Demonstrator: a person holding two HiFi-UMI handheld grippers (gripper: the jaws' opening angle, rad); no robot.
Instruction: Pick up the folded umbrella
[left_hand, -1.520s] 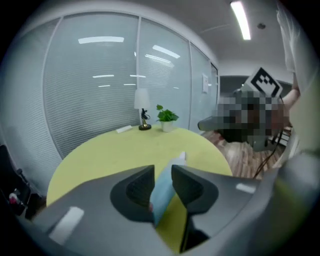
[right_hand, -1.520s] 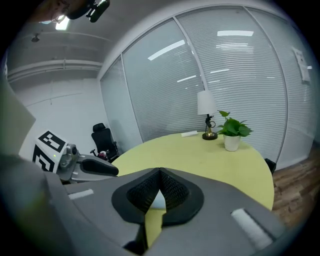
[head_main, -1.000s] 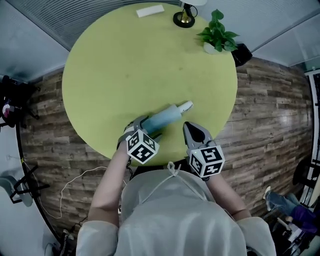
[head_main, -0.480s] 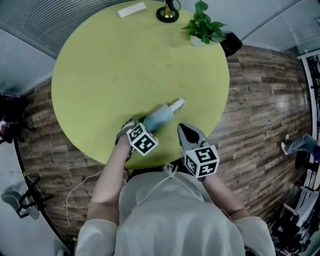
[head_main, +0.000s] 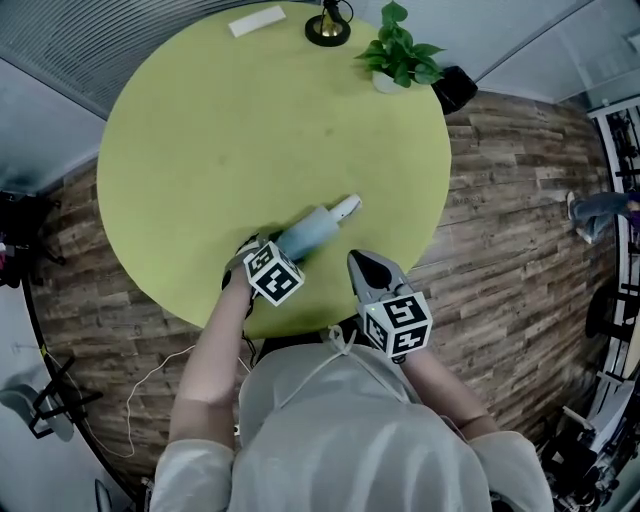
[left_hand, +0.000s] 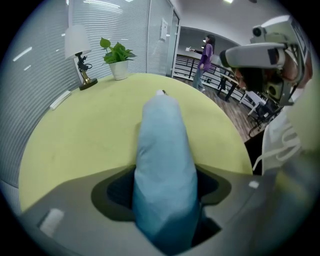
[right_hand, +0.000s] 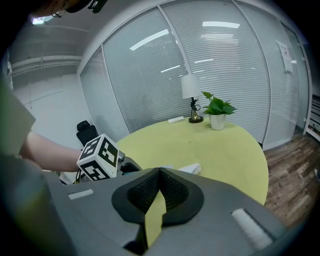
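Note:
The folded umbrella, light blue with a white handle end, lies on the round yellow-green table near its front edge. My left gripper points steeply down over the umbrella's near end. In the left gripper view the umbrella fills the gap between the jaws of the left gripper. Their tips touch its sides while the jaws are opening slightly. My right gripper hangs shut and empty to the umbrella's right. In the right gripper view, that right gripper has its tips together.
At the table's far edge stand a lamp, a potted plant and a flat white object. A black chair sits behind the plant. Wood floor surrounds the table. A person stands far off.
My left gripper has sunk lower over the umbrella's near end, and its jaws have drawn in against the cloth. The right gripper has kept still.

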